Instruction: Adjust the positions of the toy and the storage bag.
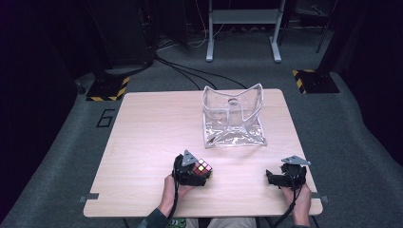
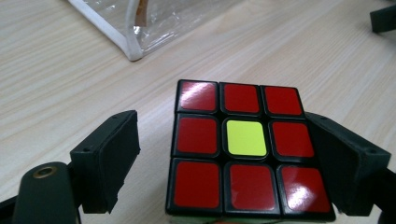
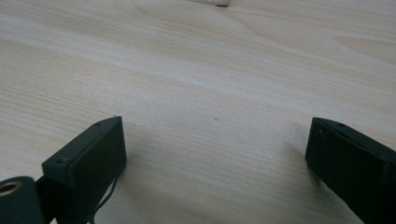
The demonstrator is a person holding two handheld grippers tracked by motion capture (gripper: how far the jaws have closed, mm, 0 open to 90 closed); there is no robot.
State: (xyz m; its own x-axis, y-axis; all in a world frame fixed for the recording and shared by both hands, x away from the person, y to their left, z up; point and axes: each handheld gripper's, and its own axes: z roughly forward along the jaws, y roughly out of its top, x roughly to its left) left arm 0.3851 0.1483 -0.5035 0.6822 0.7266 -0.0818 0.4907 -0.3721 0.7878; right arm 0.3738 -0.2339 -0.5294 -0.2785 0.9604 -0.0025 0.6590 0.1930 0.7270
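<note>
We find the puzzle cube [image 2: 245, 149] on the table [image 2: 70, 93] between the left gripper [image 2: 229, 163] jaws, left jaw clear of it, right jaw seemingly touching, right gripper [image 3: 215, 158] jaws wide apart over bare wood.

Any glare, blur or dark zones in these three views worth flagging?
High view: table evenly lit, surrounding floor and room edges fall to near black; clear bag catches soft reflections. Left gripper view: glare patches on the cube top's red stickers, bag in the far corner soft. Right gripper view: wood grain sharp ahead, near jaws slightly soft, faint shadows beneath them.
</note>
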